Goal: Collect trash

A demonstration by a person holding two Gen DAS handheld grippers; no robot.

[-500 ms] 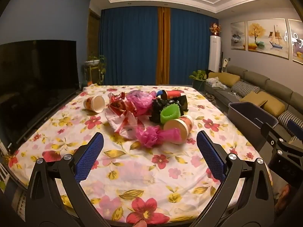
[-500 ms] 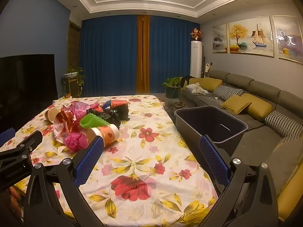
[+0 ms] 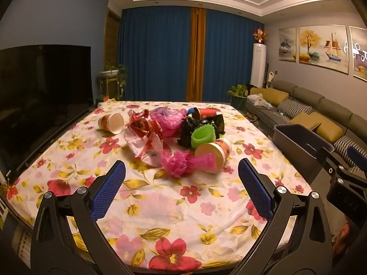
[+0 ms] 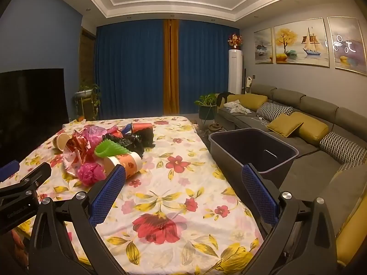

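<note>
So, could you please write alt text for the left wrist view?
The open left gripper hovers, empty, over a floral tablecloth, facing a trash pile of paper cups, pink and black bags. A dark bin stands right of the table.

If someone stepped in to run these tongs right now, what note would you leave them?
Left tongs: open, empty, aimed at the trash pile.
Right tongs: open, empty, over the table's near right side.
Trash: paper cups, pink bag, green liner, black bag and wrappers heaped mid-table.
Bin: beside the table's right edge, looks empty.
Done: nothing yet. Left: everything.
</note>
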